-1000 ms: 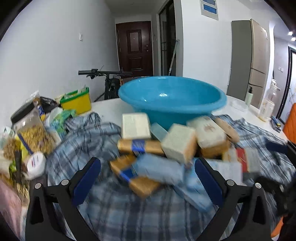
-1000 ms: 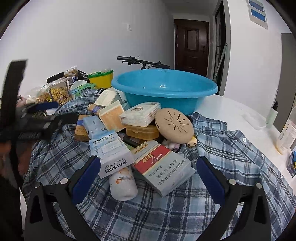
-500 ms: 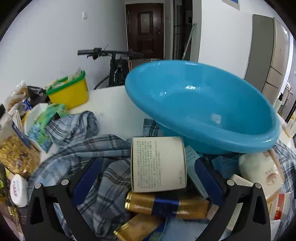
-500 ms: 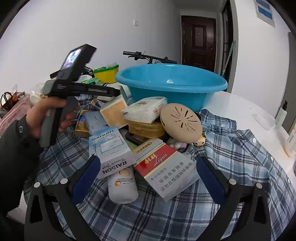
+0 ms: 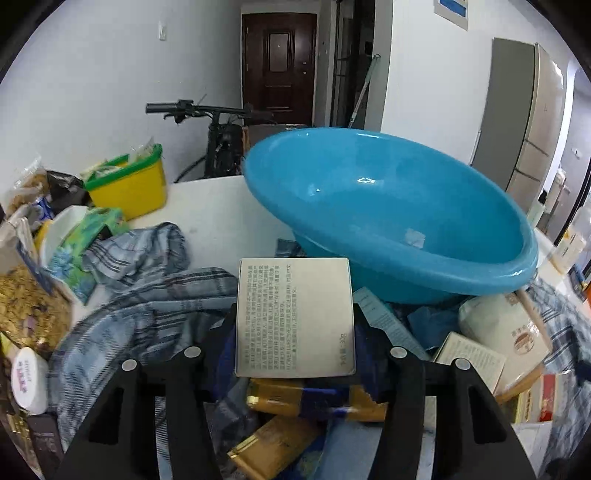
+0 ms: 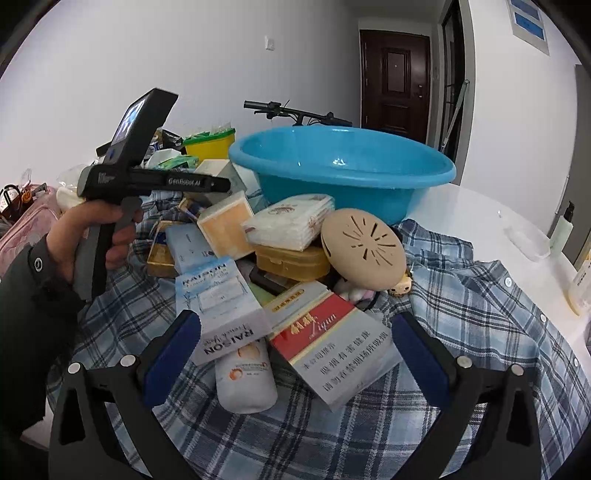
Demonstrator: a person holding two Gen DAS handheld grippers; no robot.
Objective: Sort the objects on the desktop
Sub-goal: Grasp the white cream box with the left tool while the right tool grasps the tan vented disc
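Before you, plain white walls (image 5: 92, 74), a dark brown panelled door (image 5: 279, 62) at the far end of a hallway, a bicycle (image 5: 221, 140) parked against the wall behind the white counter (image 5: 218, 218), a tall grey refrigerator (image 5: 524, 122) at your right, blue wall signs (image 6: 526, 22) up high, even indoor light.

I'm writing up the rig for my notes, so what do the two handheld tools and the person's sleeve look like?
Both are black plastic frames with silver rivets. The right tool has dark blue pads on its fingers. The left tool, seen from the right wrist view, is a black pistol-grip body with a grey trigger, white "GenRobot.AI" lettering and a small lit screen on top. The sleeve is dark, with a round snap button.
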